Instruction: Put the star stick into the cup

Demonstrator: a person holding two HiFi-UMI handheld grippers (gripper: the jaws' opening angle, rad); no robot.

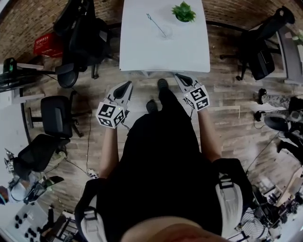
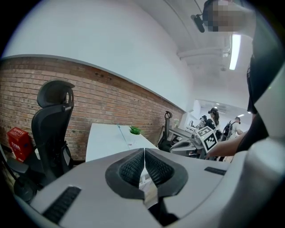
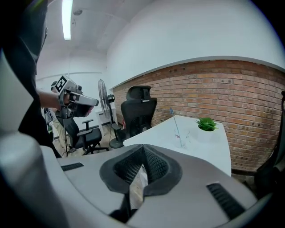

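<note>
Star stick (image 1: 156,24) leaned with its lower end in the clear cup (image 1: 166,32), far back on the white table (image 1: 142,52) and well apart from both grippers. Wood-plank floor (image 1: 236,101) spread under everything, with a brick wall (image 3: 249,98) behind the table's far end. The table itself ran lengthwise away from the person, its near edge just ahead of the gripper tips in the head view. A black office chair (image 1: 83,33) stood off the table's left side and another (image 1: 262,45) off its right, both clear of the path to the near edge; more chairs (image 1: 54,116) sat on the floor farther left. The person, in dark clothes, stood facing the table's short end, one shoe (image 1: 162,84) near that edge, between the two tools. A red crate (image 1: 47,45) lay on the floor beyond the left chair.

The left gripper (image 1: 127,85) was held out low over the floor, its ribbed pads pressed together with nothing between them. The right gripper (image 1: 177,75) was held out the same way, its jaws likewise closed on nothing, pointing toward the table. A small green plant (image 1: 183,12) in a white pot stood at the table's far end, near the cup on its right in the head view.
</note>
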